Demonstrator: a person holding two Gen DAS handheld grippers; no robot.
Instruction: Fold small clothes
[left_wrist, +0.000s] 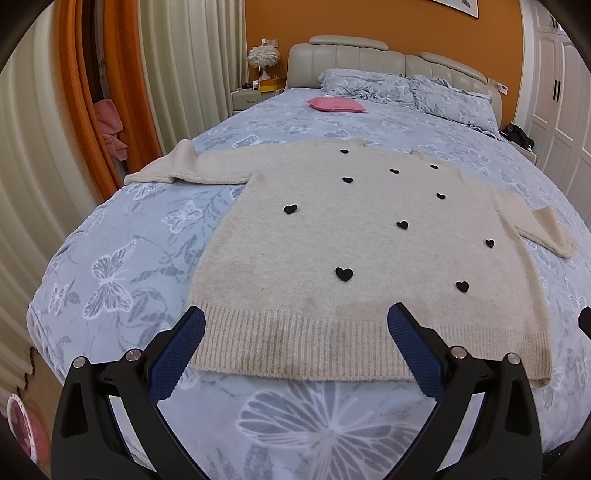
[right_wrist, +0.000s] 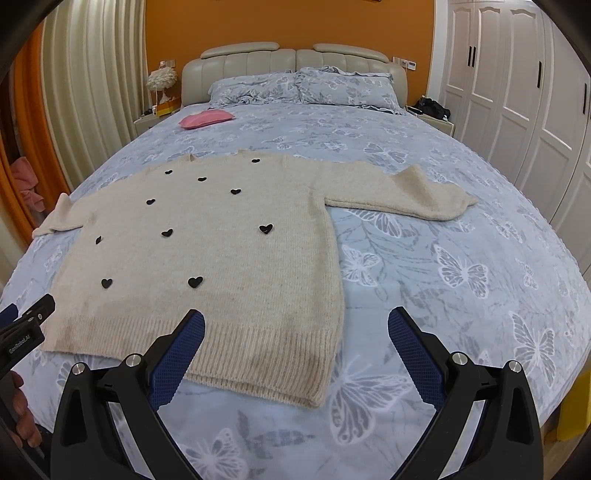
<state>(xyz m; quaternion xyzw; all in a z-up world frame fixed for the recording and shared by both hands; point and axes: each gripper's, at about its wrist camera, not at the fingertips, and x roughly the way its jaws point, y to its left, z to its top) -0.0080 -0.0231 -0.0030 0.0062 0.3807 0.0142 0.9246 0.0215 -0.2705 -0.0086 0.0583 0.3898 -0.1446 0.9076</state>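
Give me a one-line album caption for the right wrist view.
Open right gripper hovers above cream heart sweater lying flat on butterfly bedspread.

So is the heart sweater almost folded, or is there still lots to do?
Lots to do. Done: the cream sweater lies flat on the bed, hearts up, both sleeves spread out. In hand: nothing yet; the left gripper and right gripper hover open by the ribbed hem, not touching. Left: fold in the left sleeve and right sleeve, then the body.
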